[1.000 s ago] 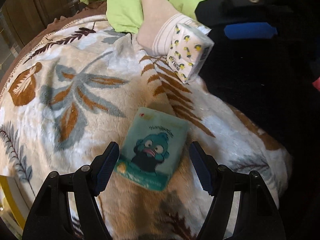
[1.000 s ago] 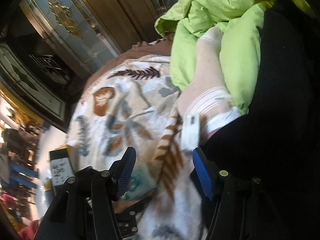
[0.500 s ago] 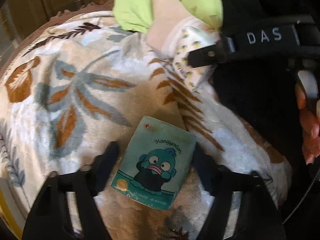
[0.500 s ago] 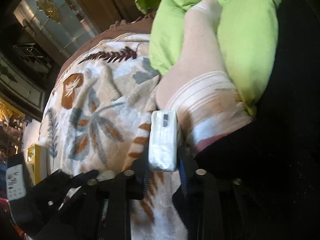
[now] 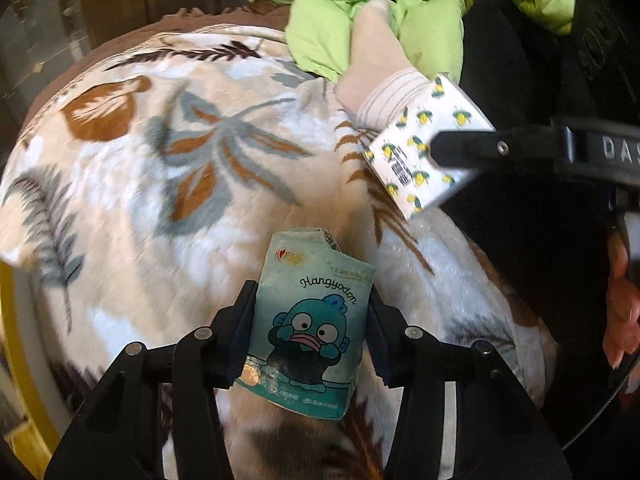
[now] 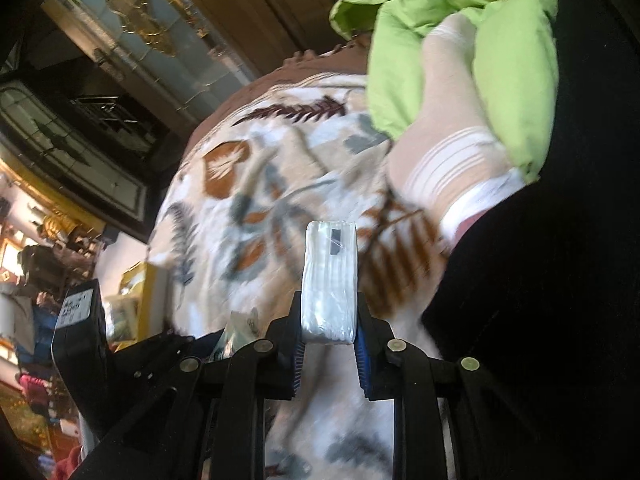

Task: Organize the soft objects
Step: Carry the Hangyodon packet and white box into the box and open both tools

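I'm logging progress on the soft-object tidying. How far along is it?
Done: nothing looks put away. In hand: the left gripper is shut on the teal Hangyodon tissue pack, the right gripper on the lemon-print tissue pack. Left: placing both, plus the sock and green garment on the blanket.

Left claw (image 5: 312,320) and right claw (image 6: 329,320) are both clamped tight, each pinching a packet.
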`<state>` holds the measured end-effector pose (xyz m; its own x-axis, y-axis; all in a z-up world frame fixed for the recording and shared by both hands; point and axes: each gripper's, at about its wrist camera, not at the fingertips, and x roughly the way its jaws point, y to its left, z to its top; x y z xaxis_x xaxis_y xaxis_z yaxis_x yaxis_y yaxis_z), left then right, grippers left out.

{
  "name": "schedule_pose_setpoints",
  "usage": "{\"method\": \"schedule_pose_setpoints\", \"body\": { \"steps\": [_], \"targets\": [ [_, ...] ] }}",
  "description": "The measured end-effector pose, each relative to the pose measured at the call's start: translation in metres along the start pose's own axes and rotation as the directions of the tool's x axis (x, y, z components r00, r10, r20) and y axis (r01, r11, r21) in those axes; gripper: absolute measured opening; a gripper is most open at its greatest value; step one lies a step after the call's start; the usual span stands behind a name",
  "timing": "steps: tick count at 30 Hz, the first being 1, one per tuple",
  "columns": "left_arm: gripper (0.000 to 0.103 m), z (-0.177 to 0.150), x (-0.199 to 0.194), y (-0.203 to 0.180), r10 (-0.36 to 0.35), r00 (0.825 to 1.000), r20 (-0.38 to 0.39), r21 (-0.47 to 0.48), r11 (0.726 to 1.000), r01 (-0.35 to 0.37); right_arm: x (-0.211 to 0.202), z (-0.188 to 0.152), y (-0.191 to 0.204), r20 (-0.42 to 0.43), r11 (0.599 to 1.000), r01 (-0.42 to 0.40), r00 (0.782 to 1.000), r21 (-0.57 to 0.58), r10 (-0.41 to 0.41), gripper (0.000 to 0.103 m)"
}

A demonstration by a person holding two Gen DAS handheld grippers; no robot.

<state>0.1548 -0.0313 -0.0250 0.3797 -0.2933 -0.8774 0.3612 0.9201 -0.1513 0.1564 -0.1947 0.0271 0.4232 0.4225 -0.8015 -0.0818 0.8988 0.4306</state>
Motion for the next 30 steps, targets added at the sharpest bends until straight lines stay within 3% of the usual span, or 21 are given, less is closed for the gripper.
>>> {"method": "schedule_pose_setpoints", "body": {
  "steps": [7, 14, 22, 30],
  "targets": [
    [0.048, -0.037, -0.044, 0.017, 0.071, 0.997, 0.037, -0.077, 0.995, -0.068, 0.002, -0.02, 0.043, -0.036, 0.994, -0.088, 0.996, -0.06, 0.086, 0.022],
    [0.048, -0.069, -0.096, 0.051, 0.176, 0.982, 0.07, -0.177, 0.971, -0.161, 0.015, -0.03, 0.131, -0.084, 0.962, -0.181, 0.982, -0.206, 0.167, 0.022],
    [0.048, -0.102, -0.16, 0.107, 0.322, 0.942, 0.091, -0.279, 0.917, -0.286, 0.031, -0.046, 0.235, -0.148, 0.892, -0.261, 0.964, -0.369, 0.221, 0.022],
    [0.049, -0.119, -0.202, 0.171, 0.48, 0.875, 0.069, -0.366, 0.828, -0.425, 0.053, -0.064, 0.319, -0.134, 0.805, -0.193, 0.981, -0.562, 0.141, 0.022]
  ]
}}
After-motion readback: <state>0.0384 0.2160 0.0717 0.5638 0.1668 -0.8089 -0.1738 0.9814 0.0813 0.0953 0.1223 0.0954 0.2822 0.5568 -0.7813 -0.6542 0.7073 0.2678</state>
